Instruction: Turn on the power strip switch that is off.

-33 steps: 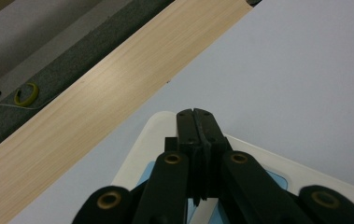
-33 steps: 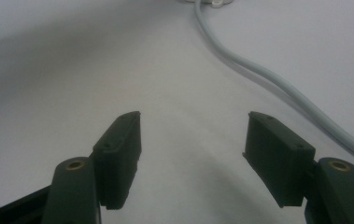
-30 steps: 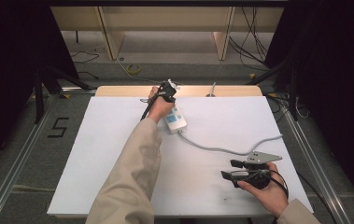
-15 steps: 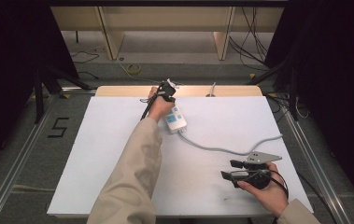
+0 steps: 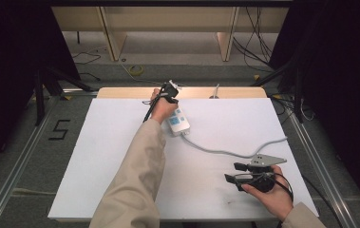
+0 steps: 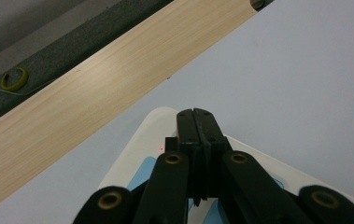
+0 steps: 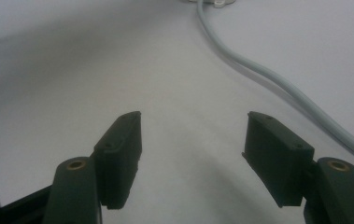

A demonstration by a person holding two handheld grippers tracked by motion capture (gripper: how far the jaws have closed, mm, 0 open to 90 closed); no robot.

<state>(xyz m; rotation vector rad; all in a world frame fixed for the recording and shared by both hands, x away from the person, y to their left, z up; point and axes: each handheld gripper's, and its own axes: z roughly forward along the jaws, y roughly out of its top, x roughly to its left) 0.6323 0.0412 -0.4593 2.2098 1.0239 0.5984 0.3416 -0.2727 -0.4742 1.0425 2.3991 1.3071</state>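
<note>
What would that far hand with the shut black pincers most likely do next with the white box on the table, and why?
Probably press the tips a little further down. The left gripper is shut, with nothing between its jaws, and sits right over the white control box with blue buttons, like a fingertip. The right gripper rests open beside the grey cable.

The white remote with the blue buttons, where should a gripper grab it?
Probably across the two long sides of the remote, coming down from above. It lies flat on the table and is narrow that way, so open jaws fit over it. Grab near the middle, away from the cord at its near end.
</note>
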